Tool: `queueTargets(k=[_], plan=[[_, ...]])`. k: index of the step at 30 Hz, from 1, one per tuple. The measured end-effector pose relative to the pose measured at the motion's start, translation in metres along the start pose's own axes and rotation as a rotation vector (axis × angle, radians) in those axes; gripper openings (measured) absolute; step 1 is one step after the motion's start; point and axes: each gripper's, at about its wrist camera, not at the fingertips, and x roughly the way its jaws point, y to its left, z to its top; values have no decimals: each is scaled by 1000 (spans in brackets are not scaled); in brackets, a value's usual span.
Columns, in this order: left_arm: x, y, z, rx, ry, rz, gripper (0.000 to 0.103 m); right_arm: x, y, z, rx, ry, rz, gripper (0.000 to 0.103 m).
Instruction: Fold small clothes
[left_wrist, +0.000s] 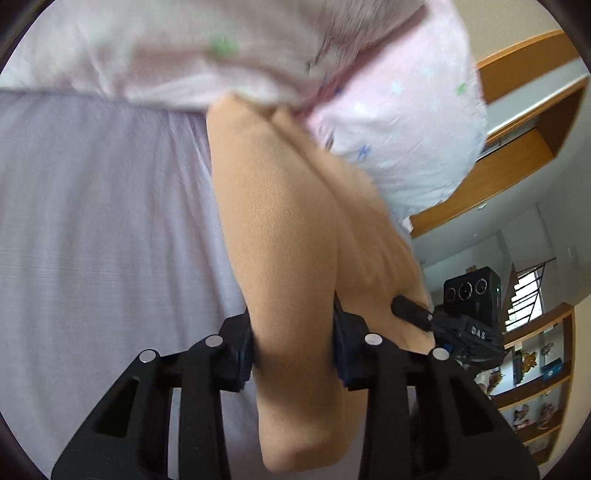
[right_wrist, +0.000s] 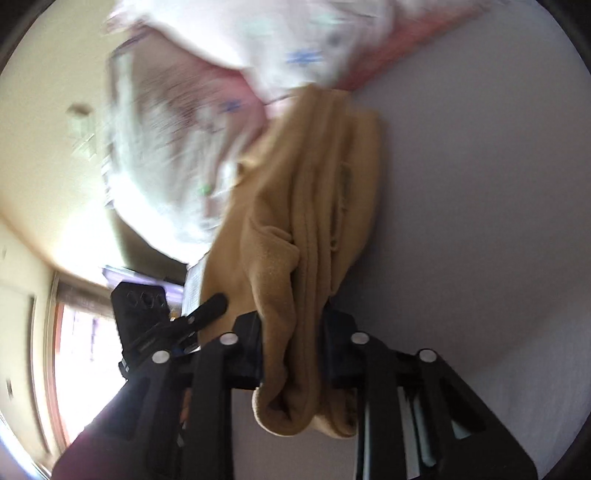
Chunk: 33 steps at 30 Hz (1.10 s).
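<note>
A tan fleece garment (left_wrist: 284, 236) hangs bunched in the air between both grippers. My left gripper (left_wrist: 293, 350) is shut on one edge of it. My right gripper (right_wrist: 293, 350) is shut on another gathered edge of the same tan garment (right_wrist: 314, 192). The right gripper also shows in the left wrist view (left_wrist: 469, 317), and the left gripper in the right wrist view (right_wrist: 147, 317). The garment's far end reaches toward a pink patterned cloth (left_wrist: 399, 125), which is blurred in the right wrist view (right_wrist: 207, 110).
A pale lavender sheet (left_wrist: 103, 229) covers the surface under the clothes and also shows in the right wrist view (right_wrist: 480, 192). Wooden shelves (left_wrist: 535, 387) and a window (left_wrist: 524, 299) lie beyond. A bright window (right_wrist: 81, 354) is at the left in the right wrist view.
</note>
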Motion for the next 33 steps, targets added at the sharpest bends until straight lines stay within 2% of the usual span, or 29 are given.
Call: queueTargets(k=[3,5,6,7,8,12,13,14,16,18,19,20,21,23,26,28,30,31,33], plan=[[-48,12,-10,18,-62,7,35,20,27,-17,-90,64,4,22],[-57,22,-24,39,-32,92,39,44,34,-30,-137,147,-86,27],[-57,31,-35,48,17,160,41,53,33,-36,-147,181,-151,36],[-59,35,-40,49,26,164,44,52,35,-37,-139,174,-148,42],[-66,38,-44,49,20,148,44,46,37,-36,-130,160,-157,44],[-107,16,-46,165,-118,150,48,-1,54,-8,-131,-94,-193,53],[-109,8,-45,192,-132,136,55,-2,58,0,-132,-117,-195,53],[-108,0,-45,215,-135,124,57,3,62,8,-132,-121,-201,53],[-98,-13,-48,256,-108,105,57,18,61,24,-124,-105,-239,48],[-85,-17,-53,288,-73,116,57,46,61,32,-99,-73,-266,45],[-79,-17,-56,300,-60,129,57,56,57,33,-99,-53,-275,37],[-76,-15,-58,308,-46,146,57,67,54,35,-100,-34,-288,19],[-71,-14,-61,314,-33,161,57,76,51,34,-100,-26,-294,11],[-75,-14,-67,322,-32,160,57,67,48,24,-94,-82,-298,10],[-73,-12,-69,307,-11,116,57,40,36,4,-4,-143,-257,10],[-71,-12,-71,308,-3,112,57,35,41,-6,-33,-152,-299,15],[-75,-12,-73,300,-7,110,57,28,55,-11,-79,-153,-338,27],[-80,-13,-73,291,-11,98,57,13,67,-21,-113,-177,-325,41],[-96,-13,-78,291,-47,85,59,-6,92,-40,-217,-198,-238,50]])
